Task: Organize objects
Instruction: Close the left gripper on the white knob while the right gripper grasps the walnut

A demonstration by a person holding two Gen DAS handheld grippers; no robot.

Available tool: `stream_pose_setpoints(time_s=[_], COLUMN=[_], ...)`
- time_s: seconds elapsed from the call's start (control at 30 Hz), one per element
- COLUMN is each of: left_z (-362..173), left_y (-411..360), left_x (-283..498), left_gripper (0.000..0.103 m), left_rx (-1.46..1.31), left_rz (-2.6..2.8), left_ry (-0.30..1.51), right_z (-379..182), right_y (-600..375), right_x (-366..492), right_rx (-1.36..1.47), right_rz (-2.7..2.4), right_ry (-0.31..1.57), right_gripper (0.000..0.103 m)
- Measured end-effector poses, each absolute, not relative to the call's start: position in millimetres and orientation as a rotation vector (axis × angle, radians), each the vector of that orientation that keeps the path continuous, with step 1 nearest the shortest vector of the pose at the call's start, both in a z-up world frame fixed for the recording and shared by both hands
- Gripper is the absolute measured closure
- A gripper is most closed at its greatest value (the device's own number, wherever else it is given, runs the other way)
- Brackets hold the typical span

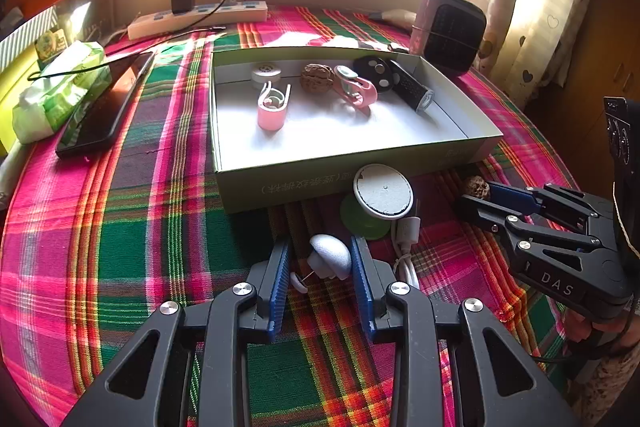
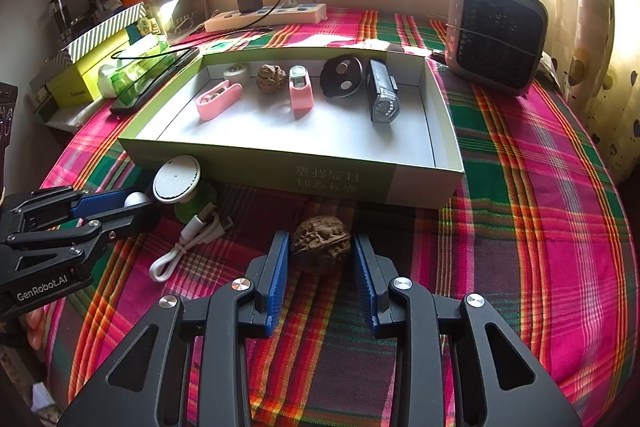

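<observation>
A shallow green cardboard box holds two pink clips, a walnut, a black disc and a black light. My left gripper is open around a small white mushroom-shaped object on the cloth; the right pad touches it. My right gripper is open around a brown walnut lying on the cloth in front of the box; it shows at the right in the left wrist view.
A white round disc on a green base and a coiled white cable lie by the box front. A phone, tissue pack, power strip and small heater stand around on the plaid cloth.
</observation>
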State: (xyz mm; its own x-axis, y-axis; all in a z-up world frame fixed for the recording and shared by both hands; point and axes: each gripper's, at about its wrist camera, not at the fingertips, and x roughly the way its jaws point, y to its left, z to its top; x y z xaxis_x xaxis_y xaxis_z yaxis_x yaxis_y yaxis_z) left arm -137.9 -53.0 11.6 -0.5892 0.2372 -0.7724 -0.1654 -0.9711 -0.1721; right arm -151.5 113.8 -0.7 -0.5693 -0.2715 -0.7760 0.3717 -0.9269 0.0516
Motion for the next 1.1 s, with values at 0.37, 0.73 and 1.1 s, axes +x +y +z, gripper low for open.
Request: stream_pose_setpoints(time_s=[0.37, 0.73, 1.1], left_z=[11.6, 14.6, 22.7], left_y=[-53.1, -54.6, -56.0], left_x=[-137.1, -137.3, -132.5], left_gripper=[0.075, 0.075, 0.075], left_rx=[-1.287, -1.275, -1.255], left_rz=[2.613, 2.620, 2.638], left_ry=[-0.122, -0.120, -0.125], right_z=[0.2, 2.8, 7.3], right_y=[114.4, 116.0, 118.0], right_x=[-150.9, -150.8, -148.6], right_rx=[1.205, 1.192, 1.167], right_rz=[-2.495, -2.498, -2.490], right_ry=[0.161, 0.154, 0.130], right_gripper=[0.070, 0.070, 0.070])
